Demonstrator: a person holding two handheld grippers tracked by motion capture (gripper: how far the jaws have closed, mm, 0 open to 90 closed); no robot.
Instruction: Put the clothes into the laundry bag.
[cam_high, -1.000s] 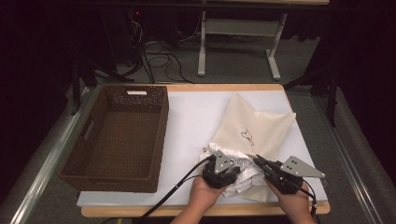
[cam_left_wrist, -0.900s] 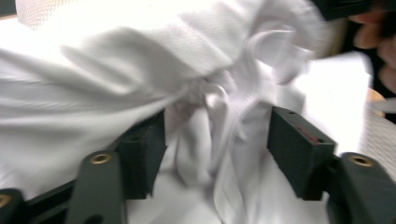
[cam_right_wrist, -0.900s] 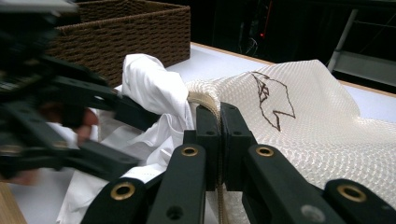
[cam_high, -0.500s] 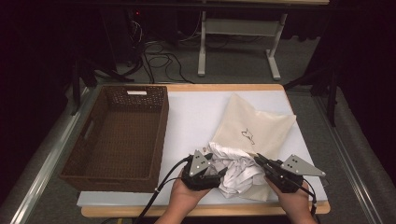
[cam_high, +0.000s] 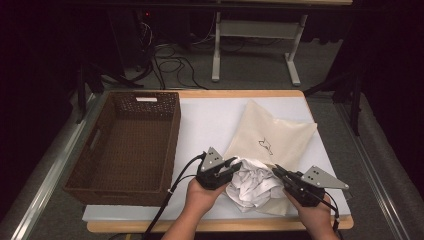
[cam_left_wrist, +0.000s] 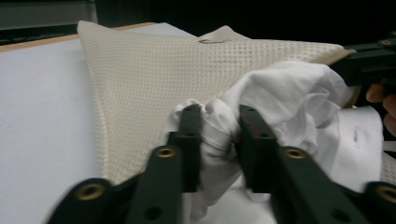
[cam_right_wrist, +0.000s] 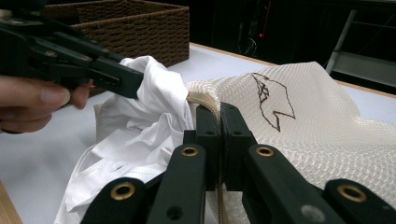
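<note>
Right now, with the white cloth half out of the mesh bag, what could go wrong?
The left gripper, whose jaws have just been closing, pinches only a small fold of the white cloth; it may slip free. The right gripper clamps the mesh bag by its rim cord alone, so a hard tug could drag the bag along or pull the cord out.

A dim room surrounds a wood-edged table (cam_high: 200, 93) topped with a white sheet. Beyond it, grey carpeted floor (cam_high: 250, 70) holds tangled black cables (cam_high: 170, 65) and a white desk frame (cam_high: 255, 35) with 2 legs.
</note>
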